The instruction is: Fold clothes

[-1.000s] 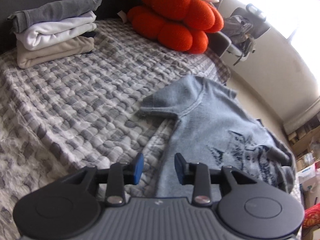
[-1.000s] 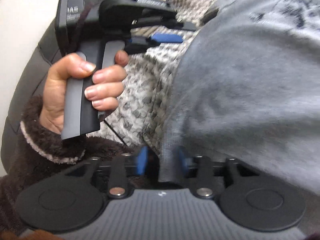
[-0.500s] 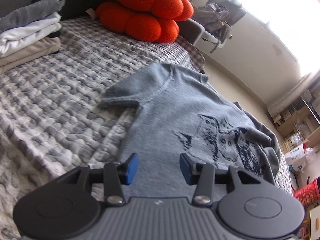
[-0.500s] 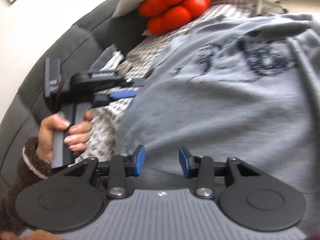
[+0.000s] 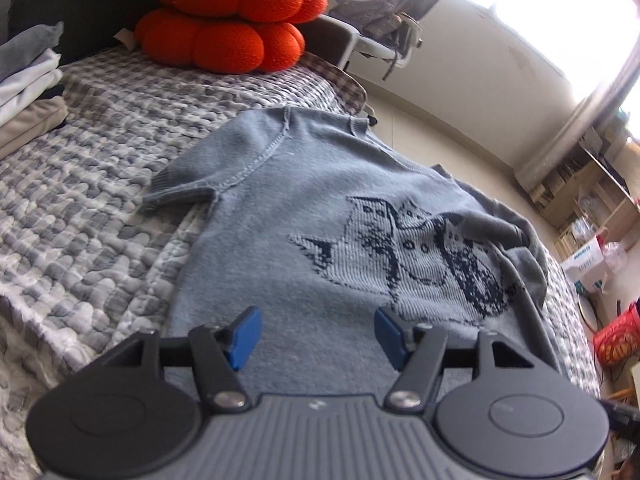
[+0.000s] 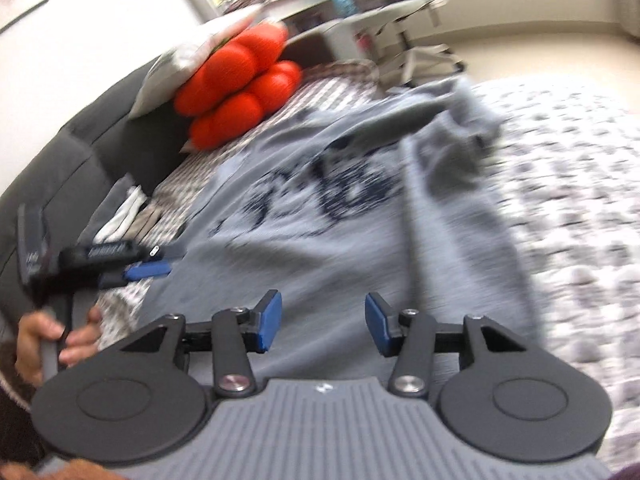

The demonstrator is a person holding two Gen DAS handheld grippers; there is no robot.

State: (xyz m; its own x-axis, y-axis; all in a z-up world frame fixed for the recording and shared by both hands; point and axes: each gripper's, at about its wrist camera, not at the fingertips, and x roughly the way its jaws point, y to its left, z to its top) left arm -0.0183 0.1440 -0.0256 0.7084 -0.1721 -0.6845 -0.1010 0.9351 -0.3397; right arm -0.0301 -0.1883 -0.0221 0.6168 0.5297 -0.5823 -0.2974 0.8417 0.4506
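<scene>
A light blue knit sweater (image 5: 304,208) with a dark owl print lies face up on the quilted grey bed cover (image 5: 80,184). Its left short sleeve is spread flat; the right side is bunched in folds (image 5: 516,240). My left gripper (image 5: 316,336) hovers open over the sweater's lower hem, nothing between its blue pads. In the right wrist view the same sweater (image 6: 320,216) looks blurred, and my right gripper (image 6: 322,326) is open above its lower part. The left gripper (image 6: 140,270), held by a hand (image 6: 48,336), shows at the left of that view.
A stack of folded clothes (image 5: 28,80) sits at the far left of the bed. Orange round cushions (image 5: 228,20) lie at the head. A chair with a backpack (image 5: 380,12) stands beyond the bed. Shelves and bags (image 5: 592,248) line the floor at right.
My right gripper let go of the sweater's hem, opened and lifted away. The left gripper shifted right over the sweater and opened wider.
</scene>
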